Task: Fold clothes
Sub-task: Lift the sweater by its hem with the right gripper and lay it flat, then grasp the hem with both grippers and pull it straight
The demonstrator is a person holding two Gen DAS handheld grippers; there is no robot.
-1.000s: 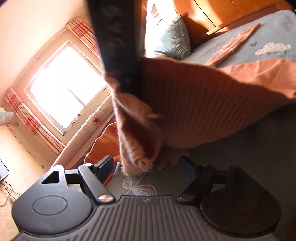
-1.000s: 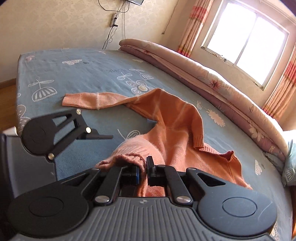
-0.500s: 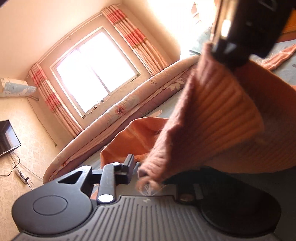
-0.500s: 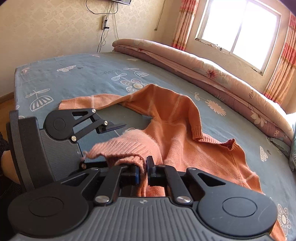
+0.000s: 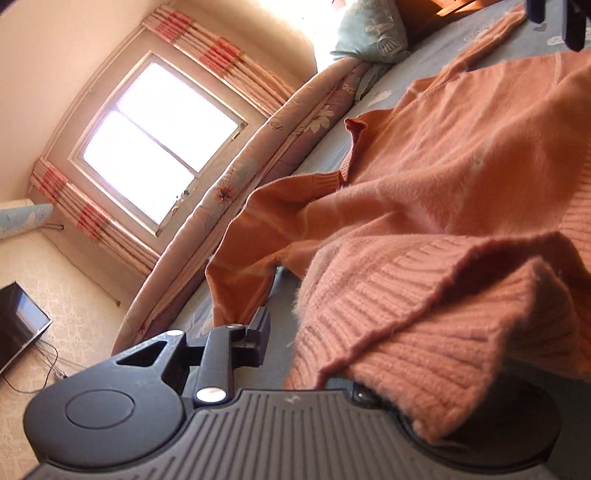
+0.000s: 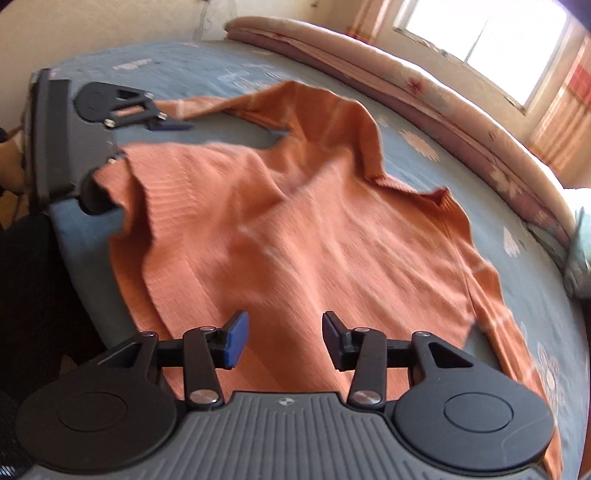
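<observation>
An orange knit sweater (image 6: pixel 314 229) lies spread on the blue bed (image 6: pixel 192 62), one sleeve stretched toward the far left. My right gripper (image 6: pixel 284 339) hovers over its near part. Its jaws are opening and nothing sits between the blue pads. My left gripper (image 6: pixel 144 162) is at the sweater's left corner. In the left wrist view the ribbed hem (image 5: pixel 424 332) drapes over the right finger and hides it. The jaws of my left gripper (image 5: pixel 314 332) are opening, and a strip of bed shows between the left finger (image 5: pixel 260 336) and the knit.
A rolled floral quilt (image 6: pixel 424 92) runs along the bed's far side under the window (image 5: pixel 159 136). A pillow (image 5: pixel 373 33) lies at the head end. A TV (image 5: pixel 18 325) hangs on the left wall. A person's hand (image 6: pixel 7 155) shows at the bed's left edge.
The right gripper let go of the hem, parted its jaws and moved out over the sweater. The lifted hem dropped onto the left gripper, whose jaws narrowed. The sweater now lies flatter.
</observation>
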